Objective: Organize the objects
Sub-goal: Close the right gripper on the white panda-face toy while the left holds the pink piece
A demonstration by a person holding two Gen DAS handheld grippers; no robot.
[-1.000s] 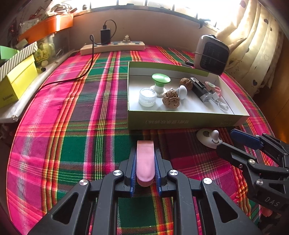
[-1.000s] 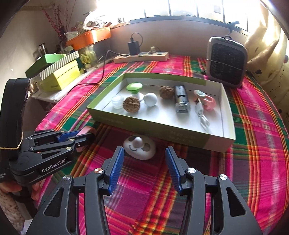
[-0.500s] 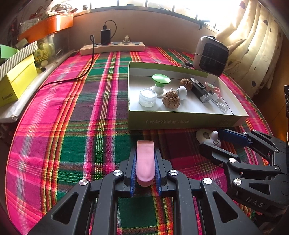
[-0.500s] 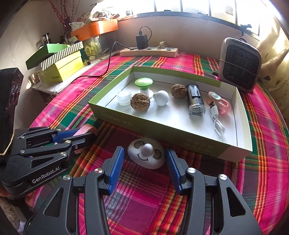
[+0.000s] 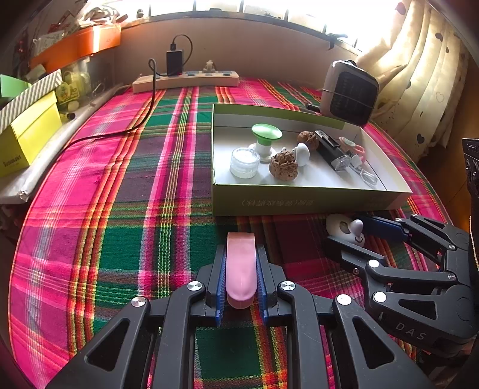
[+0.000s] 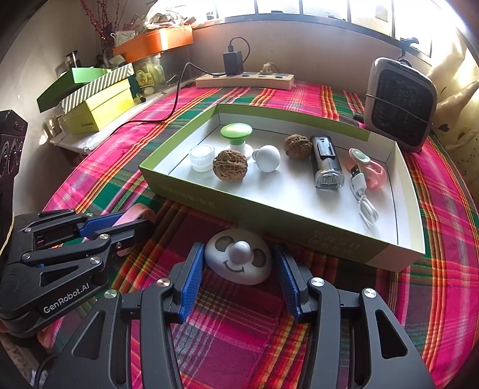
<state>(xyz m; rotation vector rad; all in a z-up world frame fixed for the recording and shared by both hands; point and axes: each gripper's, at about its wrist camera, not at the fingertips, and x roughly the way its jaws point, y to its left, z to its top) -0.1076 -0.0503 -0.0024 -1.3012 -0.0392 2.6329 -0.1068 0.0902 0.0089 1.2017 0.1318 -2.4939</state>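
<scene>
Sunlit window point(image 6: 299, 9) above a plaid-covered table point(image 5: 89, 209), curtain point(image 5: 419, 74) beside.

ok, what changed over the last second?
The right gripper closed in on the white smiley-face piece on the cloth before the tray; its open jaws now straddle the piece, pads not visibly pressing. Nothing grasped or released. The left gripper stayed put, clamped on the pink piece. Tray contents unchanged.

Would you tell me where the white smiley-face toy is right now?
The white smiley-face toy lies on the plaid tablecloth just outside the box's near wall, between the right gripper's open jaws.
</scene>
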